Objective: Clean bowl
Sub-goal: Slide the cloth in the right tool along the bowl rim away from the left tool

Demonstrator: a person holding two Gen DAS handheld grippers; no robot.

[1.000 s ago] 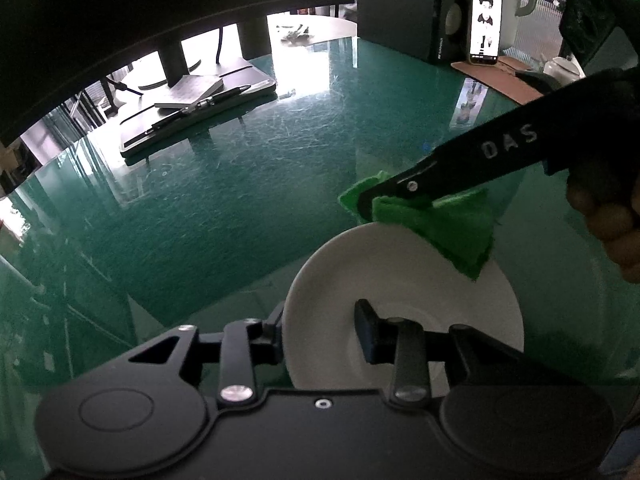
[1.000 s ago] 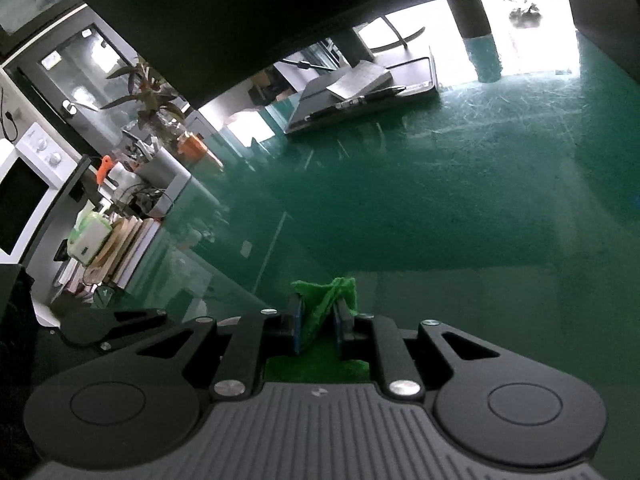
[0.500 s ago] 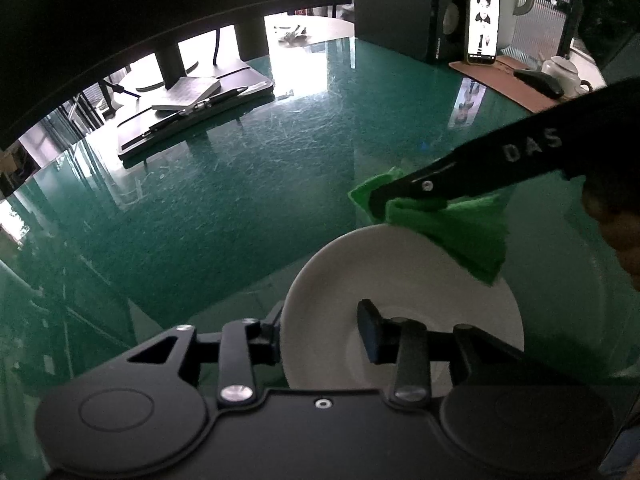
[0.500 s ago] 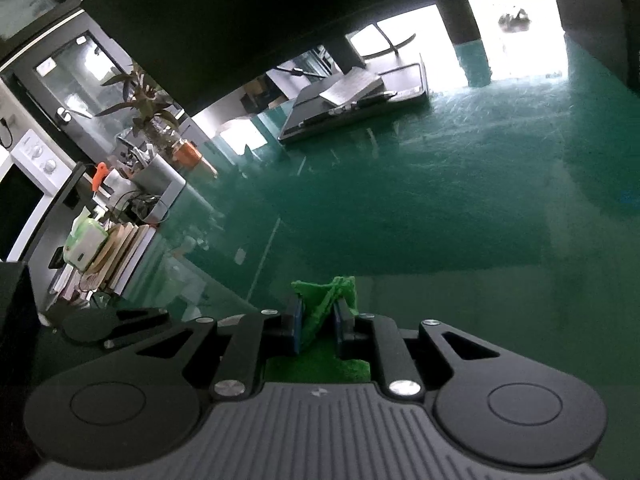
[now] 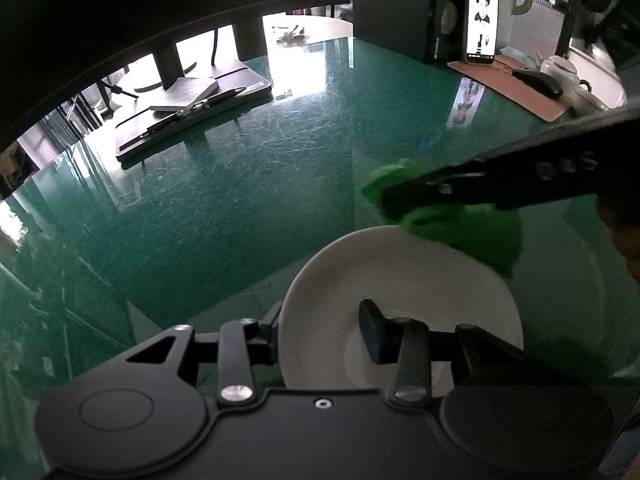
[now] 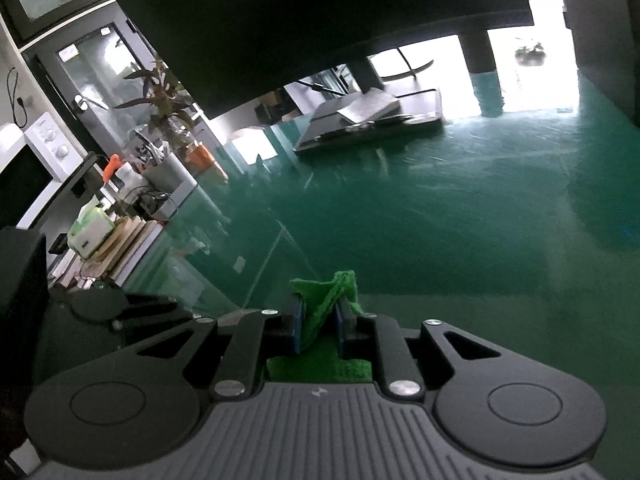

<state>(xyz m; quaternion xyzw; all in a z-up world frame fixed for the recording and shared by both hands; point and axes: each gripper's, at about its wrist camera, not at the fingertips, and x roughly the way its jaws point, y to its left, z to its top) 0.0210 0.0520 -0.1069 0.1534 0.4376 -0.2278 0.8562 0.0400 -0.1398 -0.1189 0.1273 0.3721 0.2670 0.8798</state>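
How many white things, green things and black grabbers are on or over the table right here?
White: 1, the bowl
Green: 1, the cloth
Black grabbers: 2, the left gripper and the right gripper
Total: 4

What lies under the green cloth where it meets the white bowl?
The green cloth, pinched in the right gripper, overlaps the white bowl at its far rim. The rim beneath is covered, so any dirt there cannot be seen.

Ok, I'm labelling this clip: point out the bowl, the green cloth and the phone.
bowl (image 5: pixel 384 264): left wrist view, inner white wall.
green cloth (image 6: pixel 324 300): right wrist view, fold between the pads.
phone (image 5: pixel 483 24): left wrist view, lit screen.
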